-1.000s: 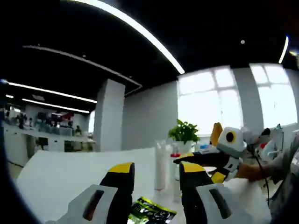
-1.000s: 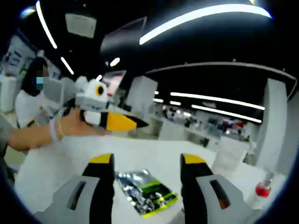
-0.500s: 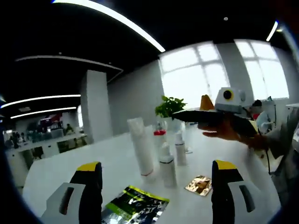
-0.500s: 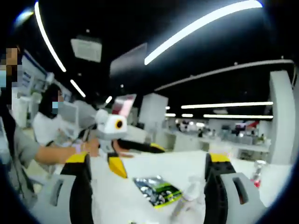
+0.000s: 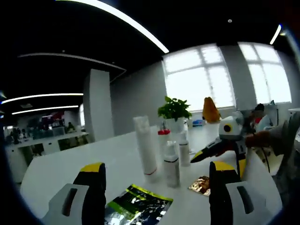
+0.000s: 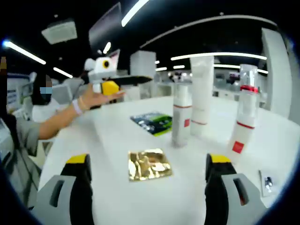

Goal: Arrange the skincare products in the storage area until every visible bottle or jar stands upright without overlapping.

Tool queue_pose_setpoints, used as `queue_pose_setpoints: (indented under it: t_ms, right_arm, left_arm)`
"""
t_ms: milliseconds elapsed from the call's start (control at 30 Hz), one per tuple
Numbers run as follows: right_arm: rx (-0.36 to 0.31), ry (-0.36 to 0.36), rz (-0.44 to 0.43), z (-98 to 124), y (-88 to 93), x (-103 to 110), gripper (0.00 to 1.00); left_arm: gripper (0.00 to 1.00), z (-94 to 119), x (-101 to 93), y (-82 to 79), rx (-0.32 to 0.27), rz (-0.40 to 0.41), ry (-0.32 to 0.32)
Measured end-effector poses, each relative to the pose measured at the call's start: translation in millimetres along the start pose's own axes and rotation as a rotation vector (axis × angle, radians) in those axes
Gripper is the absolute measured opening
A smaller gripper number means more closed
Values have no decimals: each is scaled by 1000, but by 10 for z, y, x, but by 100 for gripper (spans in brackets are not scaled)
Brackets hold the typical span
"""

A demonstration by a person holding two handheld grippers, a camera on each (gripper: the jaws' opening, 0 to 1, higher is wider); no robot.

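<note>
Bottles upright on white table, long axes vertical; both grippers spread, empty.

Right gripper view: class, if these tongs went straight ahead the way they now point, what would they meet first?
Most likely the gold foil sachet, lying flat on the white table between the open right tongs. Beyond it stand a white pump bottle and a tall white tube; depth is uncertain.
</note>
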State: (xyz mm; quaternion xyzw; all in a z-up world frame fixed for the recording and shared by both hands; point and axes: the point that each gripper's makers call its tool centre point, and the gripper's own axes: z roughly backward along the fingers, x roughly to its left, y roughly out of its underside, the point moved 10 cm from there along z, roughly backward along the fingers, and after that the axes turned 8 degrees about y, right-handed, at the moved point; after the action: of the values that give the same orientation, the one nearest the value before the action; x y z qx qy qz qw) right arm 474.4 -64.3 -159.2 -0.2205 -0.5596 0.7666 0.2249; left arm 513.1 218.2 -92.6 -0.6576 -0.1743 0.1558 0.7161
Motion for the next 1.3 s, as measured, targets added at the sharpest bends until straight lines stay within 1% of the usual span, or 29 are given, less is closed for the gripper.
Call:
queue_pose_setpoints:
  t_ms: [100, 133, 167, 200, 233, 267, 333, 367, 433, 467, 500, 533, 600, 633, 667, 700, 733, 767, 800, 900, 967, 1000, 1033, 1133, 1200, 1267, 1300]
  right_arm:
    - [54, 4, 120, -73, 66, 98, 100]
    - [72, 2, 143, -96, 87, 123, 99]
    - [42, -2, 108, -92, 58, 156, 96]
    - [63, 2, 104, -110, 70, 171, 92]
    - [61, -2, 95, -129, 75, 179, 88]
    - [80, 5, 58, -150, 96, 167, 82]
    - [86, -1, 13, -173, 113, 164, 70]
    - [76, -6, 11, -171, 108, 167, 61]
    - [66, 8, 37, -131, 85, 173, 45]
    - [80, 10, 22, -109, 86, 172, 40]
    - [83, 6, 14, -128, 87, 141, 40]
    - [75, 8, 27, -126, 97, 143, 39]
    - [78, 7, 23, -115, 96, 168, 38]
    - [84, 4, 37, -103, 86, 194, 30]
    - [89, 28, 41, -74, 78, 198, 9]
    - [101, 72, 58, -43, 81, 196, 5]
    - [90, 67, 127, -60, 67, 206, 5]
    - [87, 63, 118, -53, 73, 243, 5]
    - [94, 60, 96, -66, 78, 231, 4]
    - [112, 64, 74, -89, 55, 195, 4]
    - [109, 73, 78, -85, 37, 197, 1]
    - [95, 98, 82, -72, 11, 186, 0]
    - [91, 102, 91, -58, -17, 183, 0]
    - [19, 130, 80, 11, -113, 169, 0]
    - [-17, 127, 50, 61, -173, 165, 0]
    - [-80, 113, 22, 125, -249, 173, 0]
    - [-97, 107, 17, 147, -275, 175, 0]
  left_arm:
    - [93, 13, 15, 0, 25, -16, -7]
    - [93, 21, 19, -5, 24, -20, -9]
    - [93, 28, 26, -11, 22, -20, -10]
    - [93, 36, 28, -18, 17, -17, -8]
    - [93, 43, 24, -23, 12, -16, -3]
    - [93, 40, 2, -26, 3, -16, 6]
    - [93, 36, -14, -32, -3, -11, 13]
    - [93, 36, -19, -33, -5, -12, 15]
    - [93, 30, -17, -34, -2, -18, 15]
    - [93, 28, -27, -27, 6, -24, 11]
    - [93, 29, -23, -24, 13, -28, 7]
    - [93, 28, -19, -23, 16, -32, 5]
    - [92, 28, -11, -24, 17, -33, 5]
    - [92, 28, -17, -26, 14, -30, 7]
    - [92, 28, -23, -27, 11, -28, 7]
    - [92, 26, -25, -27, 9, -27, 8]
    - [92, 24, -25, -27, 8, -27, 9]
    - [92, 23, -24, -27, 8, -26, 8]
    - [92, 20, -15, -26, 9, -26, 7]
    - [92, 13, -12, -17, 16, -29, 8]
    - [92, 7, -3, -14, 20, -31, 9]
    - [92, 7, 0, -15, 21, -32, 9]
    - [92, 7, -3, -15, 21, -34, 10]
    - [92, 7, -12, -25, 16, -38, 19]
    - [92, -2, -26, -26, 19, -45, 27]
    - [91, -22, -67, -14, 33, -63, 44]
    - [91, -38, -97, -6, 45, -76, 61]
